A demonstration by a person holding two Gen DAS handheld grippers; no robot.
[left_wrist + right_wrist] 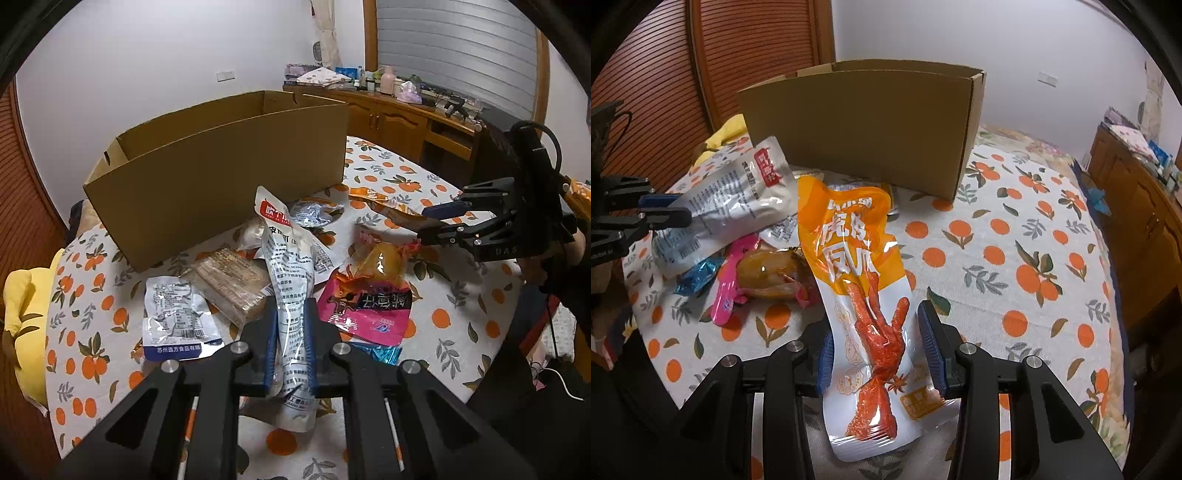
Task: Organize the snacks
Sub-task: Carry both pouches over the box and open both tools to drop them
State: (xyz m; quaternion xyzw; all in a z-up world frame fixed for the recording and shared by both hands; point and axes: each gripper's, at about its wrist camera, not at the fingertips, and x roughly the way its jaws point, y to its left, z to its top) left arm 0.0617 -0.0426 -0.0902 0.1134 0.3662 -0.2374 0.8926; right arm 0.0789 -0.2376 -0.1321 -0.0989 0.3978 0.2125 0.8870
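Observation:
My left gripper [290, 314] is shut on a long silver snack packet [286, 280] with a red label, held above the table; it also shows in the right wrist view [738, 199]. My right gripper [877, 336] is shut on an orange chicken-feet packet [857, 280], its blue pads pressing the packet's edges; that gripper shows in the left wrist view [443, 221]. An open cardboard box [221, 166] stands at the back of the table, also in the right wrist view [864, 129]. Loose snacks lie in front of it.
On the orange-print tablecloth [1015, 258] lie a pink packet [369, 295], a brown cracker pack [232, 284], a silver pouch [177, 321] and a blue wrapper [698, 280]. A yellow cushion [22, 314] is at the left. A wooden cabinet [399, 118] stands behind.

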